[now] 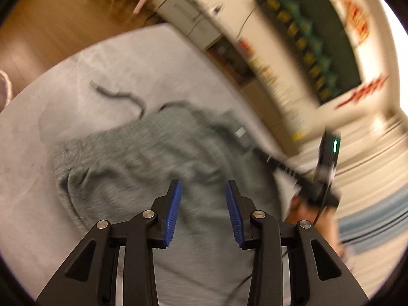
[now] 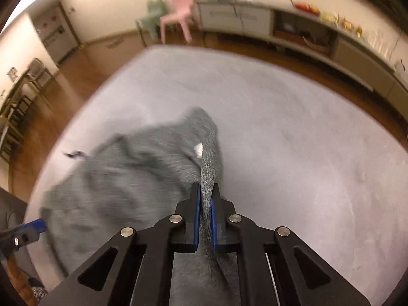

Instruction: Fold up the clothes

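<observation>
The grey knitted garment (image 2: 122,186) lies rumpled on a pale grey rug (image 2: 293,127), and one ribbed edge of it rises straight into the right tool (image 2: 206,199), whose blue pads are closed tight on that strip of knit. From that grip the cloth falls away ahead and to the left of the right tool in loose folds, with a small white label (image 2: 198,148) showing just ahead of the pads.

The left tool (image 1: 204,199) hangs above the near part of the garment with its jaws spread wide and nothing between them; the knit sits directly ahead of and beneath its tips. A dark cord (image 1: 119,95) trails off the far side of the cloth onto the rug.

Both views are smeared by motion, so how far the folding has got is hard to read: the heap fits a piece being spread out as well as one being gathered over.

To handle this well, I judge the right grip should stay firm with the edge kept taut. The free tool should take a matching edge, not a bunched middle, so the layers fall flat rather than twisted.
</observation>
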`<state>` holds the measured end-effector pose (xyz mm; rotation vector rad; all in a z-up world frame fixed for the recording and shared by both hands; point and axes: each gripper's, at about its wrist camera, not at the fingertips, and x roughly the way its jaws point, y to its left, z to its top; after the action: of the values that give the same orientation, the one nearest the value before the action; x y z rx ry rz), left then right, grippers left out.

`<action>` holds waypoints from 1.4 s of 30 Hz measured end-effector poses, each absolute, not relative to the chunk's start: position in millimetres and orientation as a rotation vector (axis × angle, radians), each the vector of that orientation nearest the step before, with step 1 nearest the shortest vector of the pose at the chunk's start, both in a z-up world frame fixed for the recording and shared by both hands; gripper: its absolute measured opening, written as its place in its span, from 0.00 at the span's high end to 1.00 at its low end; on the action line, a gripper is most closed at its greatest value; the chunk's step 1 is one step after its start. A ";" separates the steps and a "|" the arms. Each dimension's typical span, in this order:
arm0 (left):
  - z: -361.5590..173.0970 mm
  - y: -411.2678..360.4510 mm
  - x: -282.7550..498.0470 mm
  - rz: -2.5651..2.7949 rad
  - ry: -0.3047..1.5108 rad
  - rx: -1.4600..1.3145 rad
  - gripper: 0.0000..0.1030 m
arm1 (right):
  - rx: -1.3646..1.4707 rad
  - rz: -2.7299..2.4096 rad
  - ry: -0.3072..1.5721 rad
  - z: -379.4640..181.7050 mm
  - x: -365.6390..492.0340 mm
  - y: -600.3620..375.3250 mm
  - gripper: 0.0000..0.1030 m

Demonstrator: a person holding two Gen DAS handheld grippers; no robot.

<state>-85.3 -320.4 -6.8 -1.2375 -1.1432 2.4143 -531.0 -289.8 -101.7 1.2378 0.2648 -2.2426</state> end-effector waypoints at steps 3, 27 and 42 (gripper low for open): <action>-2.9 -317.0 -83.7 2.427 -1.149 -1.222 0.36 | 1.041 -2.241 0.330 -57.4 -464.4 -303.4 0.93; -4.0 -308.2 -85.5 2.413 -1.165 -1.286 0.24 | 1.553 -2.174 0.163 -131.1 -567.3 -225.2 0.33; 24.4 -305.6 -72.3 2.437 -1.164 -0.996 0.24 | 0.870 -2.000 0.566 0.8 -289.4 -302.5 0.96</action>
<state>-72.3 -305.6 24.4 -0.9963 -1.1637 2.4366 -289.4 -302.5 0.8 0.8698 0.5655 -2.0001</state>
